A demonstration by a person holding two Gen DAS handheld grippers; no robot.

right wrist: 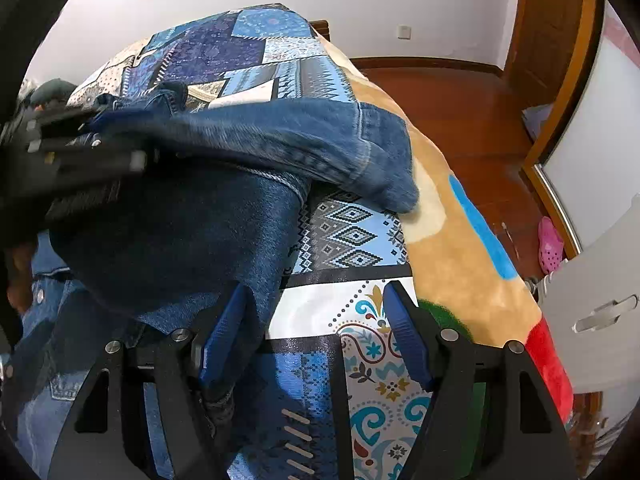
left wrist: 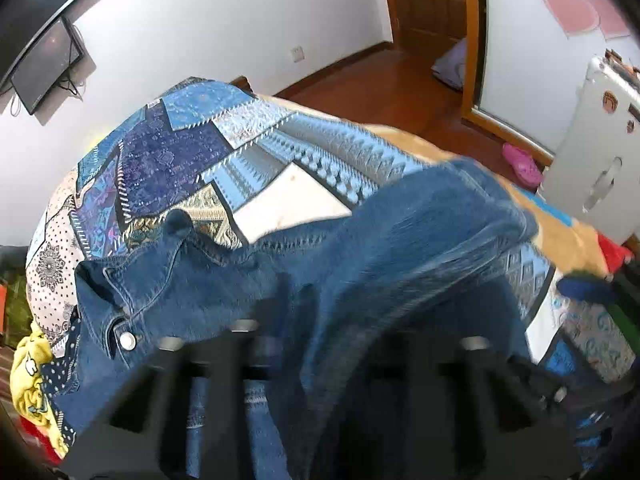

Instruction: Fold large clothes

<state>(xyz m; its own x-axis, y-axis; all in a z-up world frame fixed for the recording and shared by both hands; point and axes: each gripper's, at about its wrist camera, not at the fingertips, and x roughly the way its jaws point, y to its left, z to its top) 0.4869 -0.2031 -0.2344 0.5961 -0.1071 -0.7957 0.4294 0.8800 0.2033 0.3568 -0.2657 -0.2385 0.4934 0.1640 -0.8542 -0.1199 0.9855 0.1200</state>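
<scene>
A blue denim jacket [left wrist: 304,264] lies spread on a bed with a blue patchwork cover [left wrist: 192,148]. In the left wrist view the left gripper [left wrist: 320,344] is blurred and denim drapes over and between its fingers, hiding the tips. In the right wrist view the right gripper [right wrist: 316,300] is open, its blue pads [right wrist: 404,332] wide apart. Its left pad touches the jacket's edge [right wrist: 224,240] and nothing is held between them. The left gripper [right wrist: 80,160] shows at the left, carrying a denim sleeve [right wrist: 320,144] across the jacket.
A tan blanket [right wrist: 460,248] lies along the bed's right side. A white cabinet [left wrist: 600,160], a pink slipper [left wrist: 520,162] and a wooden floor [left wrist: 380,84] lie beyond it. Yellow cloth [left wrist: 28,376] lies at the left edge.
</scene>
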